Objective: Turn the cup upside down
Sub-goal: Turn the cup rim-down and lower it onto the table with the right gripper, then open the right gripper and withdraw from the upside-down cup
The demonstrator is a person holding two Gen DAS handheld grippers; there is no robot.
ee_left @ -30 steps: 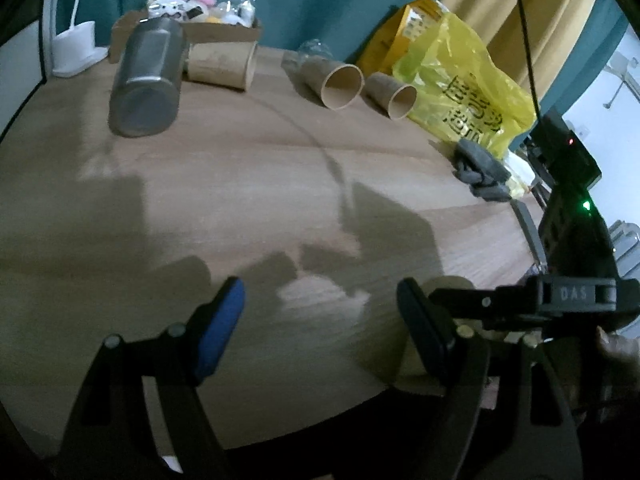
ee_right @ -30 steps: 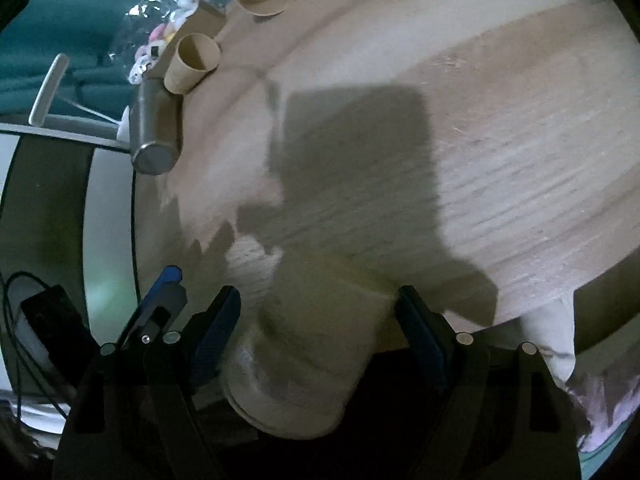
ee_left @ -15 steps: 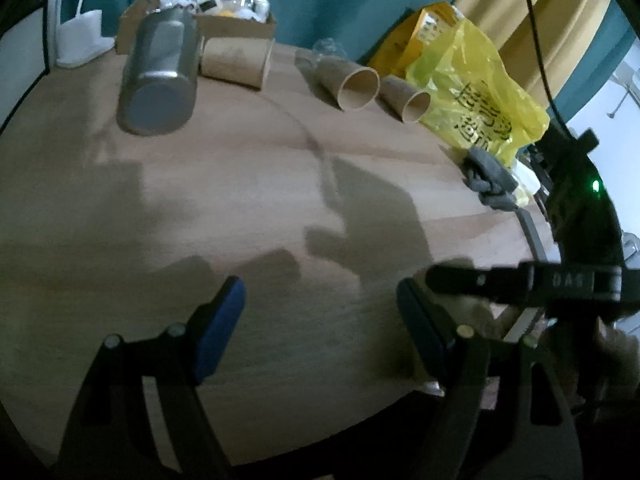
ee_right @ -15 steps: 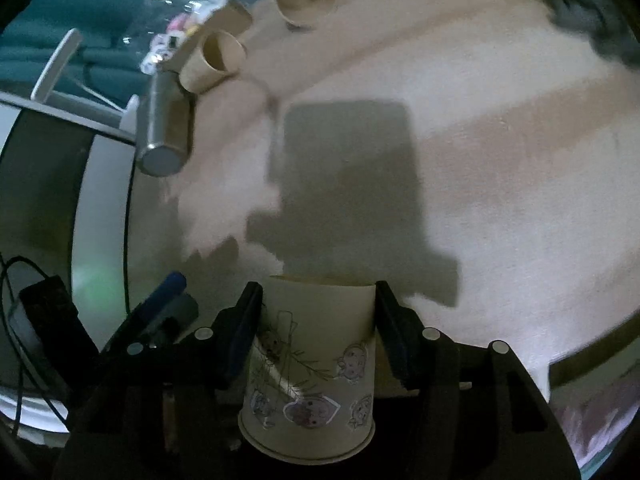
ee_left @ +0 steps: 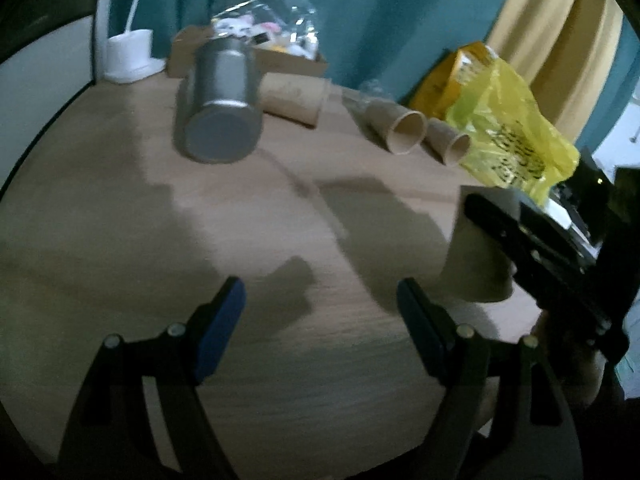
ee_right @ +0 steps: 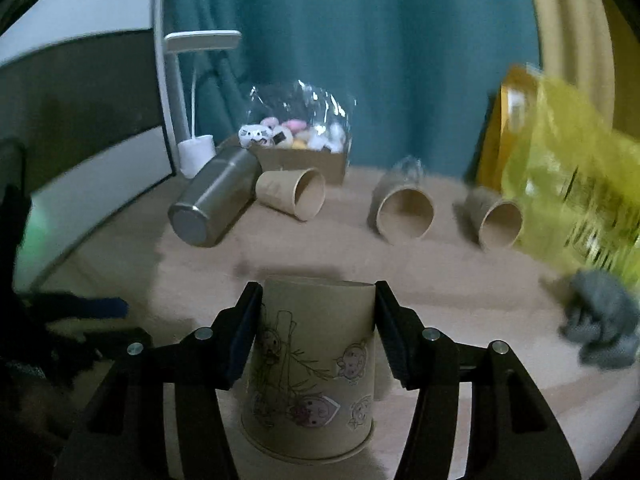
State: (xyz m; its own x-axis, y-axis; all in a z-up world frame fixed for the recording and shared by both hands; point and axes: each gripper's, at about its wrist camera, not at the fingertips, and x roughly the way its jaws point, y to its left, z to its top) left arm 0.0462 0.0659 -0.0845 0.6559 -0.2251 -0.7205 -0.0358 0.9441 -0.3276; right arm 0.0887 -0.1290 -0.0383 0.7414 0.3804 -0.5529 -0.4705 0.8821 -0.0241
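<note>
A paper cup with cartoon drawings (ee_right: 312,364) stands upside down, its wide rim at the bottom near the table's front edge. My right gripper (ee_right: 318,332) is shut on the cup, one pad on each side of its upper part. In the left wrist view the same cup (ee_left: 476,248) shows at the right, held by the right gripper's black arm. My left gripper (ee_left: 320,332) is open and empty, low over the wooden table (ee_left: 160,208), to the left of the cup.
A steel bottle (ee_right: 212,204) lies on its side at the back left. Three brown paper cups (ee_right: 294,194) (ee_right: 404,208) (ee_right: 498,220) lie on their sides. A cardboard box of toys (ee_right: 300,148), a white lamp (ee_right: 192,80), a yellow bag (ee_right: 572,184) and a grey cloth (ee_right: 604,316) stand behind and right.
My right gripper closed on the cup and swung from looking down at the table to level, turning the cup rim-down. My left gripper stayed open, shifting slightly.
</note>
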